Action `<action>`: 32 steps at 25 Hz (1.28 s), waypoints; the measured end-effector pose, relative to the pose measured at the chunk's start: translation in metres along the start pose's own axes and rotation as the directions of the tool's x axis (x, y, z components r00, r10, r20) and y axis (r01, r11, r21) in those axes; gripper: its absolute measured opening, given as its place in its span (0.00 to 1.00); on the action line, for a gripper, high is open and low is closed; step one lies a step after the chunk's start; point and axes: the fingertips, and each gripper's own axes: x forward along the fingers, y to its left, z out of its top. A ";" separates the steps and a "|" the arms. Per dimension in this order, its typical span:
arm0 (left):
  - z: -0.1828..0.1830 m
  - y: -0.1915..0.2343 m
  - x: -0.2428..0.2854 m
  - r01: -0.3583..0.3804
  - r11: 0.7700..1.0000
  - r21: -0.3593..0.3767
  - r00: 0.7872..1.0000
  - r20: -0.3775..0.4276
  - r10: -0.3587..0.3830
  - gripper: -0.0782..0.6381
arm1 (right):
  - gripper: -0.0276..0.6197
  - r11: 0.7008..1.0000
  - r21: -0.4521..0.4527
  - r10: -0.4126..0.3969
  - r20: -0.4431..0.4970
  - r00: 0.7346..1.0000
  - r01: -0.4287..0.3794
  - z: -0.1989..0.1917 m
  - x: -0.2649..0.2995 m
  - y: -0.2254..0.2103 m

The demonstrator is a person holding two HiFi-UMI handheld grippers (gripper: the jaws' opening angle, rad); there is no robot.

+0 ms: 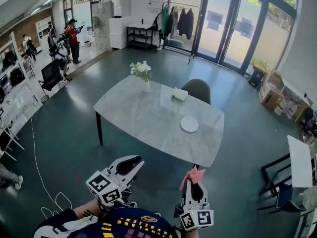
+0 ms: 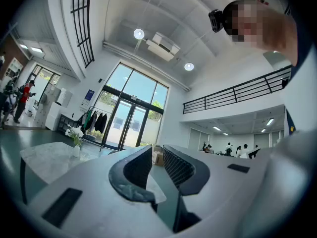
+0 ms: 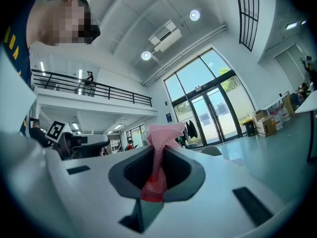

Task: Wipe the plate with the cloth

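Pink cloth (image 3: 159,138) sits pinched in the right gripper (image 1: 194,183). The left gripper (image 1: 133,165), jaws narrowly apart, holds nothing. The white plate (image 1: 189,124) lies well ahead on the marble table (image 1: 143,118), and wiping has not begun.

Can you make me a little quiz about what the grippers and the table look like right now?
1. True or false: the right gripper is shut on the pink cloth.
2. Pick one. The white plate lies: A on the floor, B on the table, C on the chair.
3. Fill the gap: the left gripper is ____ and there is nothing in it.

Key: 1 true; 2 B; 3 open.
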 end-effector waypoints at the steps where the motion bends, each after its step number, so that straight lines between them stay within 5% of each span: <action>1: -0.003 -0.003 0.002 -0.004 1.000 0.001 1.000 -0.003 0.004 0.21 | 0.10 1.000 0.002 0.006 -0.006 1.000 -0.006 0.000 -0.001 -0.003; 18: -0.039 -0.030 0.047 -0.046 0.998 -0.039 0.997 -0.062 0.043 0.21 | 0.10 0.997 0.067 0.027 -0.051 0.998 -0.023 -0.016 -0.012 -0.067; 32: -0.046 0.076 0.171 0.075 0.990 -0.118 0.990 -0.111 -0.088 0.21 | 0.11 0.991 0.046 -0.120 -0.125 0.985 0.126 -0.030 0.107 -0.129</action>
